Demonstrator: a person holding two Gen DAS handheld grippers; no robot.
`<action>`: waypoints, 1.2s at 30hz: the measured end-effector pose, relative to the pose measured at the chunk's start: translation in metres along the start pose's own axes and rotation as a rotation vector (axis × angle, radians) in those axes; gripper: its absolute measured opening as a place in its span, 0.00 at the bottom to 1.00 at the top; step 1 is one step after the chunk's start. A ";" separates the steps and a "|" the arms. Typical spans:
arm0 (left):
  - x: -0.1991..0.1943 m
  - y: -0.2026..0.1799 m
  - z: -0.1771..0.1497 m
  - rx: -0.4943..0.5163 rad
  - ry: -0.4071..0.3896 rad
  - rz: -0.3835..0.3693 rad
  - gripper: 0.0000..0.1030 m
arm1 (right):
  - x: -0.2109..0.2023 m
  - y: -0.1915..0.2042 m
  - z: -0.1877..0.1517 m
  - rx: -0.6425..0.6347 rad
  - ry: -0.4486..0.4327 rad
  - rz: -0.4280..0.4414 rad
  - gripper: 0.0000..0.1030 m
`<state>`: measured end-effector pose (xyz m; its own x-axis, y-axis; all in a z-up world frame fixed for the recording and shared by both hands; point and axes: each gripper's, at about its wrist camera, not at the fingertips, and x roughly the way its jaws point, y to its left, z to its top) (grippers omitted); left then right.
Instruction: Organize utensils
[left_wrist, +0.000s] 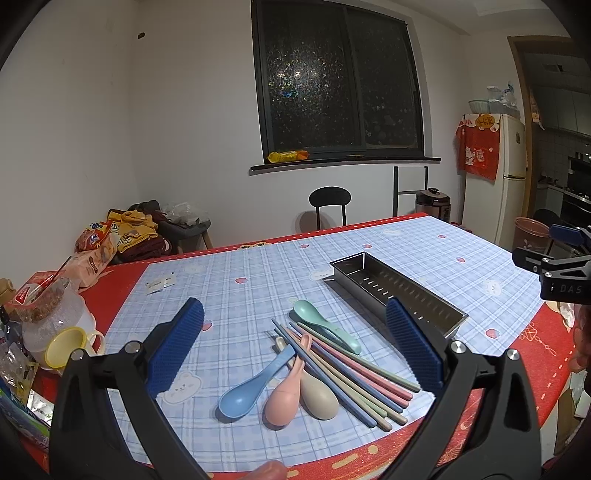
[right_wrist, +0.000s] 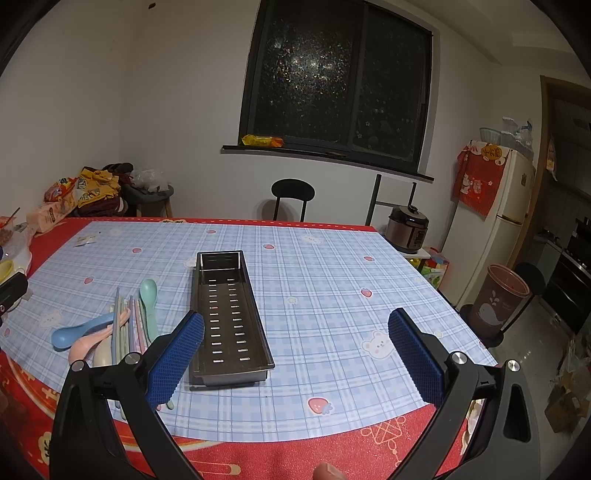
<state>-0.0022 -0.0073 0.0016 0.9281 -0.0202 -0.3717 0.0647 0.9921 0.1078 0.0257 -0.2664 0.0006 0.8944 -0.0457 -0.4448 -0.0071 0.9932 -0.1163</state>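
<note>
Pastel plastic spoons and chopsticks (left_wrist: 332, 365) lay heaped just ahead of our spread, empty left gripper (left_wrist: 295, 343), their long axes running near-right to far-left, left of the perforated steel tray (left_wrist: 399, 291); our right gripper (right_wrist: 295, 343), likewise spread, hung farther off.

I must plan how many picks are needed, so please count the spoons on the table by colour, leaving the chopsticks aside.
Green spoon: 1
Blue spoon: 1
Pink spoon: 1
Beige spoon: 1
Total: 4 spoons
</note>
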 end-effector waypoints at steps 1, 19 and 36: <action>0.000 0.000 0.000 0.000 0.001 -0.001 0.95 | 0.000 0.000 -0.001 0.001 0.000 0.000 0.95; 0.002 0.003 -0.004 -0.008 0.001 -0.008 0.95 | 0.004 -0.001 -0.003 0.005 0.006 -0.005 0.95; 0.000 0.002 -0.007 -0.013 0.001 -0.016 0.95 | 0.007 0.000 -0.006 0.007 0.016 -0.009 0.95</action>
<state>-0.0042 -0.0048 -0.0047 0.9266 -0.0358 -0.3743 0.0747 0.9931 0.0899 0.0289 -0.2670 -0.0080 0.8873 -0.0567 -0.4577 0.0043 0.9934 -0.1148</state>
